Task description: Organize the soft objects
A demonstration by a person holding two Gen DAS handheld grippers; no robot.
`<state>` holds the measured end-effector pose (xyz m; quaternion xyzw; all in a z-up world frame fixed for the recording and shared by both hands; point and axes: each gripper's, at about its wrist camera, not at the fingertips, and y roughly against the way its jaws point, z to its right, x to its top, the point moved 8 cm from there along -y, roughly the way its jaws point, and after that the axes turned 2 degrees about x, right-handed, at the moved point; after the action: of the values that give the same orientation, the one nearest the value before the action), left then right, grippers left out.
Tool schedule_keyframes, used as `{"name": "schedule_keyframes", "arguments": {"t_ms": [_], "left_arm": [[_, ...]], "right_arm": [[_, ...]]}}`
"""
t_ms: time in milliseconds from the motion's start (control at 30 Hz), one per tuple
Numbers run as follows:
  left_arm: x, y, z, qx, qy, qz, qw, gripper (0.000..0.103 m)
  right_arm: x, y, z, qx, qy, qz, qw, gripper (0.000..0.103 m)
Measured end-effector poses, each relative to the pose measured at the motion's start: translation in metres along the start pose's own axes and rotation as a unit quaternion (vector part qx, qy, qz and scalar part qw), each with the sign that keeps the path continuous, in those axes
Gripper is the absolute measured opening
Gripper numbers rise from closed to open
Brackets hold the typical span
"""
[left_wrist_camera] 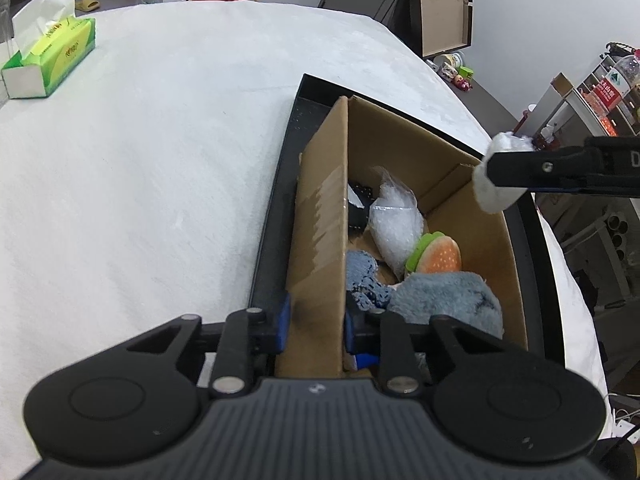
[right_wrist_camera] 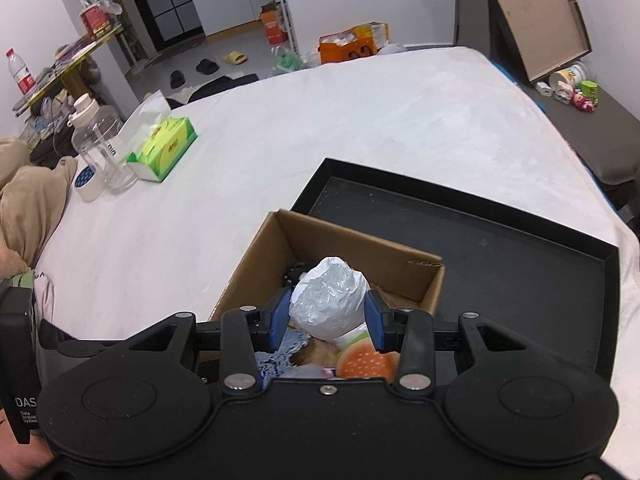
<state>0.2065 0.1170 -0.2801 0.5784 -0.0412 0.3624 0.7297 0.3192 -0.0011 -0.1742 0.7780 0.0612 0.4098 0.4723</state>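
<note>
We pinch the box wall in our left gripper; our right gripper squeezes a white bundle above the box. Tugging could tip the box, spilling the toy burger.

We see a brown cardboard box on a black tray, an orange-and-green burger toy, and a green-yellow tissue box.

A lived-in home room. A bed with a white sheet carries a tissue box, while slippers lie on the grey floor. A cluttered side table holds a water bottle.
</note>
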Motion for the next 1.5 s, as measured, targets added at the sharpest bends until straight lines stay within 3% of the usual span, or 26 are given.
{"name": "schedule_keyframes", "arguments": {"t_ms": [500, 633, 700, 967, 1067, 1133, 1233, 1500], "left_arm": [[0.0, -0.001, -0.002, -0.004, 0.008, 0.003, 1.0, 0.023], [-0.001, -0.001, -0.001, -0.002, 0.008, 0.001, 1.0, 0.023], [-0.001, 0.0, -0.001, 0.001, 0.007, -0.003, 1.0, 0.023], [0.0, 0.008, 0.001, 0.022, -0.001, -0.017, 0.9996, 0.028], [0.003, 0.018, 0.003, 0.031, -0.008, -0.02, 0.9993, 0.038], [0.005, 0.027, 0.005, 0.037, -0.017, -0.017, 0.999, 0.055], [0.008, 0.043, 0.011, 0.044, -0.032, -0.007, 0.9985, 0.072], [0.007, 0.086, 0.026, 0.045, -0.055, 0.012, 0.9974, 0.084]], "right_arm": [[-0.003, -0.022, -0.024, 0.035, -0.016, -0.024, 0.999, 0.041], [0.001, -0.025, -0.037, 0.057, -0.017, -0.019, 0.998, 0.057], [0.002, -0.027, -0.04, 0.063, -0.023, -0.02, 0.998, 0.057], [-0.003, -0.007, -0.028, 0.034, -0.018, -0.008, 0.999, 0.074], [-0.008, 0.004, -0.02, 0.028, -0.019, -0.005, 0.999, 0.078], [-0.012, 0.009, -0.015, 0.025, -0.025, -0.005, 0.999, 0.079], [-0.019, 0.019, -0.005, 0.02, -0.039, -0.001, 0.999, 0.08], [-0.04, 0.058, 0.02, 0.002, -0.076, 0.023, 0.997, 0.1]]}}
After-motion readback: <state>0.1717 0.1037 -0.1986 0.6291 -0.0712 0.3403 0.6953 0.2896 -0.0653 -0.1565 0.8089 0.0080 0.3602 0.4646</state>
